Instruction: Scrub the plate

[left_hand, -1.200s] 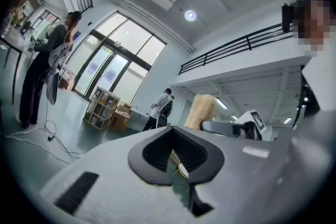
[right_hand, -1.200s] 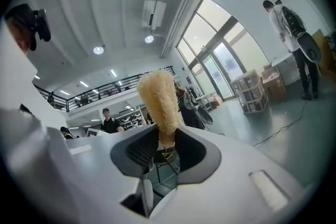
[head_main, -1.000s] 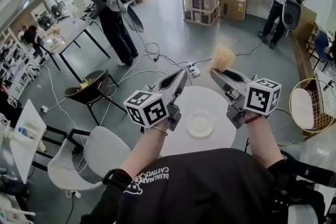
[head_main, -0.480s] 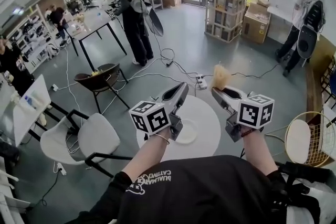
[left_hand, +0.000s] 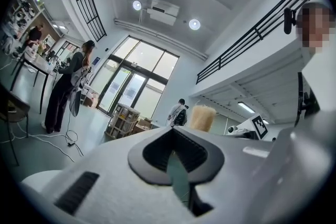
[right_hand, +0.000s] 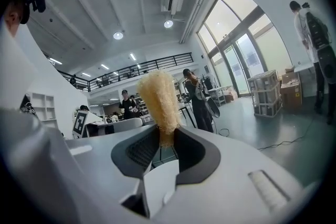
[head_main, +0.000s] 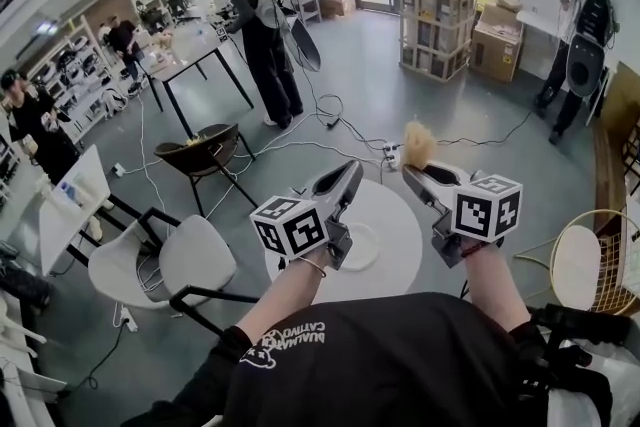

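- My left gripper (head_main: 349, 175) has its jaws pressed together with nothing between them; in the left gripper view (left_hand: 174, 147) only a thin slit shows where the pads meet.
- My right gripper (head_main: 411, 172) is clamped on a tan, fibrous scrubber (head_main: 419, 144). In the right gripper view (right_hand: 160, 139) the lower end of the scrubber (right_hand: 157, 96) is squeezed between the dark pads and the rest stands up past the jaw tips.
- The plate (head_main: 366, 249), white and round, lies on the round white table (head_main: 400, 215) in front of me. In the head view the left gripper's body overlaps the plate's left edge.
- Both grippers are held up above the table, side by side, pointing away from me and roughly level. The scrubber is well apart from the plate.
- From the left gripper view, the scrubber (left_hand: 202, 117) shows just over the jaws, to the right.
- A white chair (head_main: 185, 260) stands just left of the table, and a dark chair (head_main: 205, 150) is further out on the grey floor.
- A person in dark clothes (head_main: 262, 30) stands beside a long table, and a stack of cardboard boxes (head_main: 437, 13) sits near the glass doors.
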A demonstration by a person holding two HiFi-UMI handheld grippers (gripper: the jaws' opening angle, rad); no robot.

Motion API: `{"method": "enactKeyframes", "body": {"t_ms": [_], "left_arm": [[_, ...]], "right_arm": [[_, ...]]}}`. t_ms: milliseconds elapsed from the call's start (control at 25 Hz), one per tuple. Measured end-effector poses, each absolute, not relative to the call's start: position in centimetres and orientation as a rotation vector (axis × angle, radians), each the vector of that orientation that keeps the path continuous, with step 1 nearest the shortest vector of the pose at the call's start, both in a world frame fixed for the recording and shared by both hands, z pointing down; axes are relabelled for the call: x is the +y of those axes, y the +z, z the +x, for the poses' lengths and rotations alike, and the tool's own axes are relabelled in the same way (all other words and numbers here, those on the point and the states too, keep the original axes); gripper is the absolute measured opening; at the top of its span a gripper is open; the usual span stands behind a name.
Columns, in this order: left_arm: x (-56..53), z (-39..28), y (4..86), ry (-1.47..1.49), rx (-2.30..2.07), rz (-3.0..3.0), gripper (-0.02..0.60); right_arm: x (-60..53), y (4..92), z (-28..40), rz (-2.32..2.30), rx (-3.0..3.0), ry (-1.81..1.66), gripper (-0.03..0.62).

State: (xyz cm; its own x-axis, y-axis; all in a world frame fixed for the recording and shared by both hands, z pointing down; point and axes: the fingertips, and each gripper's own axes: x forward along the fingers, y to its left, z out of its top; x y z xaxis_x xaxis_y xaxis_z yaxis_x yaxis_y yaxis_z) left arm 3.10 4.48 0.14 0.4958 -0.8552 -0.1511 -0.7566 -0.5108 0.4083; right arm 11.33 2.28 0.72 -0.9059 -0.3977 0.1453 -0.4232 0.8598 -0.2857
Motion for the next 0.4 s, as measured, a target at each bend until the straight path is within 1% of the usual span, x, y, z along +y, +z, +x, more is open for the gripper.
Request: {"method": "enactKeyframes", "body": {"t_ms": [400], "left_arm": [[6.1,3.3,-2.6,-0.514,-1.367,2.478,0.000]], "right_arm": [[3.6,-1.3,11.9,0.667,-2.945,0.427,0.095]]}}
